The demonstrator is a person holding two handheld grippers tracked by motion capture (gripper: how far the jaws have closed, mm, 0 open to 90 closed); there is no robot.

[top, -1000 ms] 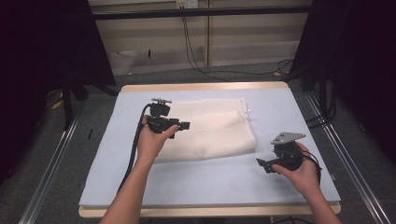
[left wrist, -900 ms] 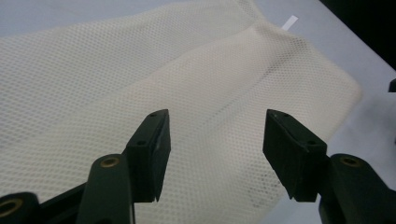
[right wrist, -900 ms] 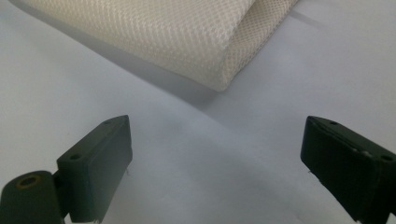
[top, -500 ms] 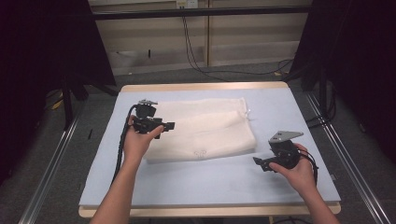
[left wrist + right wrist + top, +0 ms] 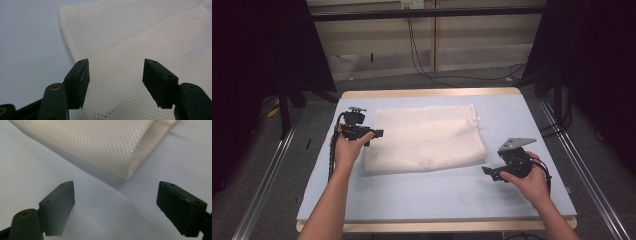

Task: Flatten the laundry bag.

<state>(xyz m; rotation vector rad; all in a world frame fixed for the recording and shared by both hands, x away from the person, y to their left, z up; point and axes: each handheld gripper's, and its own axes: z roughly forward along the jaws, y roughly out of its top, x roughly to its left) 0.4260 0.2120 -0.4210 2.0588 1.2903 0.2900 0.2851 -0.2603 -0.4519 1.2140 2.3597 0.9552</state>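
Fingers of the left gripper stand apart, with nothing between them, and they hover over the left edge of a cream mesh cloth. In the left gripper view this cloth lies folded, one layer over another, and a faint printed mark shows near the bottom of the view. Fingers of the right gripper are also wide apart and hold nothing. They point toward the near right corner of the cloth but stay apart from it, with bare blue surface under them. A grey three-cornered plate sits on top of this gripper. The cloth lies in the middle of the desk, which has a pale blue cover and a wooden rim. The left hand is just beside the cloth's left edge, and the right hand is to the right of the cloth, nearer to the person. Behind the desk, dark cables run down a light wall to the floor.
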